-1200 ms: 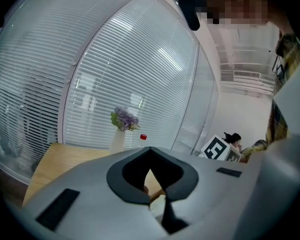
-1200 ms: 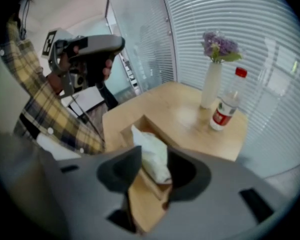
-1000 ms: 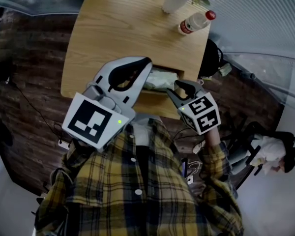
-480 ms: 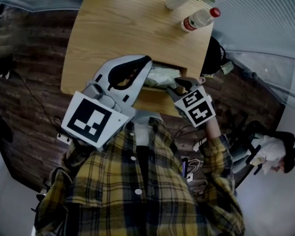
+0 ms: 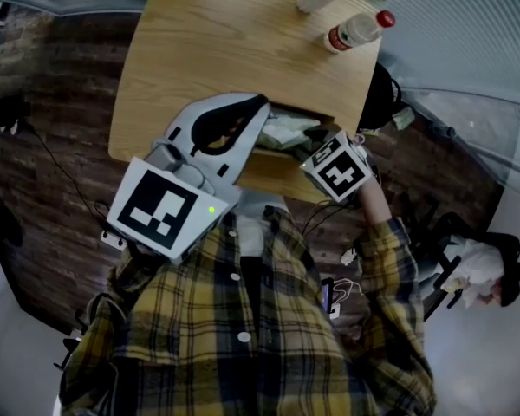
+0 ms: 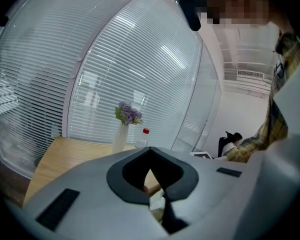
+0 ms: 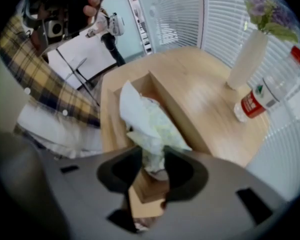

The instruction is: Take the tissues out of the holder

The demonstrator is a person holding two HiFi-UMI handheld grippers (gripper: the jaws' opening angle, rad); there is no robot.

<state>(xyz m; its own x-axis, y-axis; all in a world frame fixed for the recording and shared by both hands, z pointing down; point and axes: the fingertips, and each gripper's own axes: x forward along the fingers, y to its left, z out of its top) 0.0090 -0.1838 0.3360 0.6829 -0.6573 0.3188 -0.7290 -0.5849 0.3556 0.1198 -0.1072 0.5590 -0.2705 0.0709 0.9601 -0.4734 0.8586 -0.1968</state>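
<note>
Table (image 5: 199, 50) fills the top of head view. Vase (image 7: 247, 59) and bottle (image 7: 262, 96) sit at its far corner, well apart from the work, so I'm ignoring them.

Holder (image 7: 175, 104) is the open wooden trough at the table's near edge, right in front of the operator. In right gripper view its long axis runs straight away from the claw. In head view it lies along the table edge.

Tissues (image 7: 150, 119) are still in the holder, a crumpled white-green wad standing up out of the trough, with the near end of the wad rising toward the right claw.

Right gripper (image 7: 150, 166) is the nearer one, directly over the holder's near end. Its jaws are drawn in narrow on the lower tuft of the wad, and paper fills the gap pad to pad. I read that as a pinch, though I can't judge how firm it is.

Left gripper (image 5: 247, 111) hangs just above the holder's left end with its tips together and nothing between them. It isn't touching anything.

My call is that the pull has to go up and back, out of the open top and across the trough's long axis. The risk I see is the holder lifting with the wad, since the left claw isn't bracing it.
</note>
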